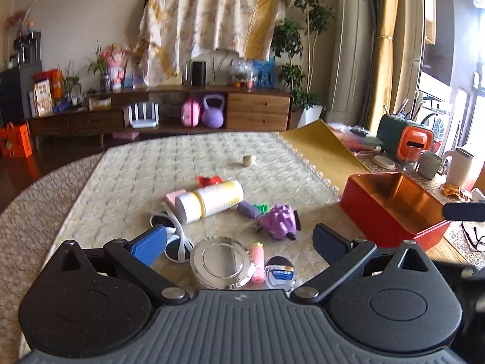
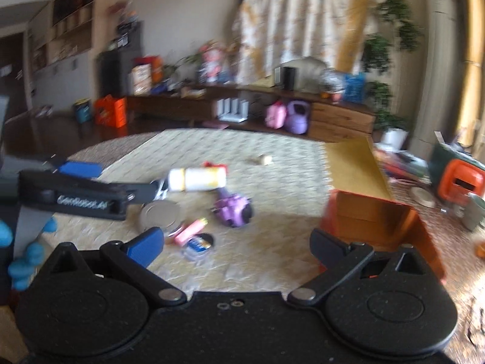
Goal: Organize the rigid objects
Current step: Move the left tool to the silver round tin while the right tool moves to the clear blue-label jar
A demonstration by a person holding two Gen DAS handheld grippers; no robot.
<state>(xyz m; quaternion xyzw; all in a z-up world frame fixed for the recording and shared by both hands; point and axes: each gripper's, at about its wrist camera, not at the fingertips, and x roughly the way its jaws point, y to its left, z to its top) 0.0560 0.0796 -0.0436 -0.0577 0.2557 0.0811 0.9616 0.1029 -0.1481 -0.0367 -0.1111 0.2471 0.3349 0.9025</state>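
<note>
Small objects lie scattered on a quilted cloth: a white and yellow bottle (image 1: 212,200) on its side, a purple grape toy (image 1: 279,221), a round silver lid (image 1: 222,262), a pink tube (image 1: 257,261) and a small clear jar (image 1: 280,273). An empty red box (image 1: 394,206) stands at the right. My left gripper (image 1: 239,247) is open just above the silver lid, holding nothing. In the blurred right wrist view my right gripper (image 2: 236,247) is open over bare cloth, left of the red box (image 2: 379,221). The left gripper (image 2: 78,194) shows there, held by a blue-gloved hand (image 2: 27,257).
A small beige ball (image 1: 249,160) lies far back on the cloth. Red, pink, purple and green bits lie around the bottle. A yellow mat (image 1: 321,148), a green and orange holder (image 1: 406,139), a mug (image 1: 430,163) and a white kettle (image 1: 459,170) stand at the right. A sideboard lines the wall.
</note>
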